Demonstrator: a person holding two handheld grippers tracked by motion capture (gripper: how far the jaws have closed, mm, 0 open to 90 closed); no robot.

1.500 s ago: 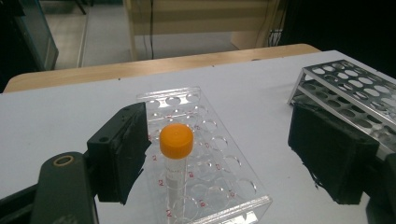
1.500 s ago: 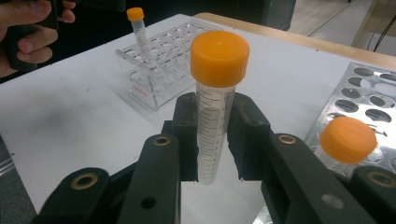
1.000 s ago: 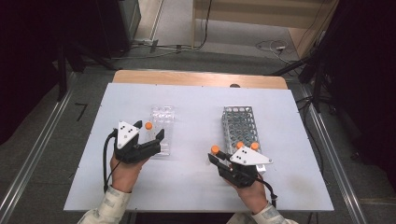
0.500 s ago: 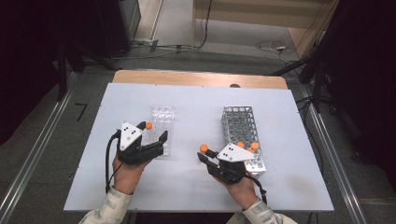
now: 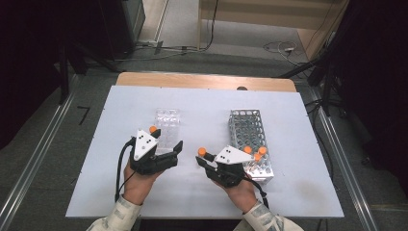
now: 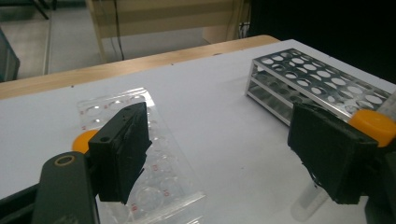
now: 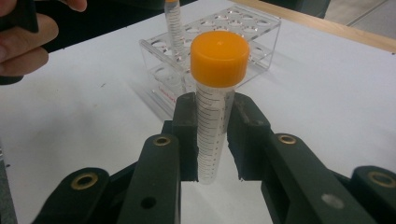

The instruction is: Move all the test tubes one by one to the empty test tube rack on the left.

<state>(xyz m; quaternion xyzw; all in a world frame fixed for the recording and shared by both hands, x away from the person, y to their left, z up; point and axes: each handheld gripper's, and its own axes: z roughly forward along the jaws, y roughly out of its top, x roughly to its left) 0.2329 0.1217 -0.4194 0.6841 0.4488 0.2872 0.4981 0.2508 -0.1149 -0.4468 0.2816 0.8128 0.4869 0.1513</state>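
The right gripper [image 7: 212,140] is clamping an orange-capped tube [image 7: 215,100] upright between the metal rack [image 5: 250,139] and the clear rack [image 5: 166,126] on the left, so keep it vertical while the wide-open, empty left gripper [image 6: 224,158] is waiting beside that rack.

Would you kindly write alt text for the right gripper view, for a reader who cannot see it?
The right gripper is shut on an upright clear graduated tube with an orange cap, above a white table. Behind stands a clear plastic rack holding another tube, with a hand at top left.
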